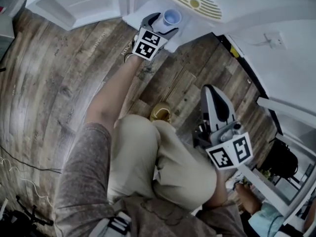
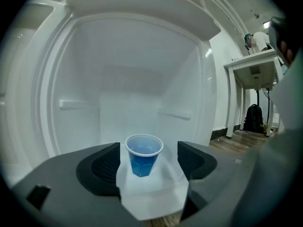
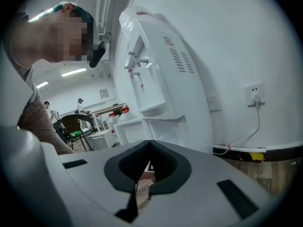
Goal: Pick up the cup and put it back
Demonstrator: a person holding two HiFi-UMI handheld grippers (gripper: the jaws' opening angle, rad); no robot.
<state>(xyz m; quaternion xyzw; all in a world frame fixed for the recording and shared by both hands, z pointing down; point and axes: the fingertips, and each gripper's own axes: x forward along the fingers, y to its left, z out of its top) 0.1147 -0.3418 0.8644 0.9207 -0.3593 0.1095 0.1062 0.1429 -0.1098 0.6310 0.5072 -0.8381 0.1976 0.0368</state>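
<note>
Upright on the bare white floor of an open white cabinet compartment: a small blue plastic cup, mouth up. Around the cup, the left gripper, jaws spread wide, one dark ribbed pad on each side of the cup, neither touching it, a gap showing both ways. Behind the cup, a white back wall with a shallow ledge; above the cup, a white overhang. Well to the right of the cup, outside the cabinet, a white table and a black backpack.

Well apart from the cup, close to the person's bent knee: the right gripper, jaws pressed together, empty.

Only in the head view:
- The cup near the front edge of the compartment floor.
- Brown wood-plank flooring on the near side of the cup.
- An open white cabinet door left of the cup.
- A tan shoe between cup and knee.
- A black-and-white marker cube on the left gripper, just on the near side of the cup.

Only in the left gripper view: the clearances between pads and cup.

Only in the right gripper view, cup out of frame: a tall white water dispenser with two taps, a wall socket with a cord, a dark chair, and people far off.
</note>
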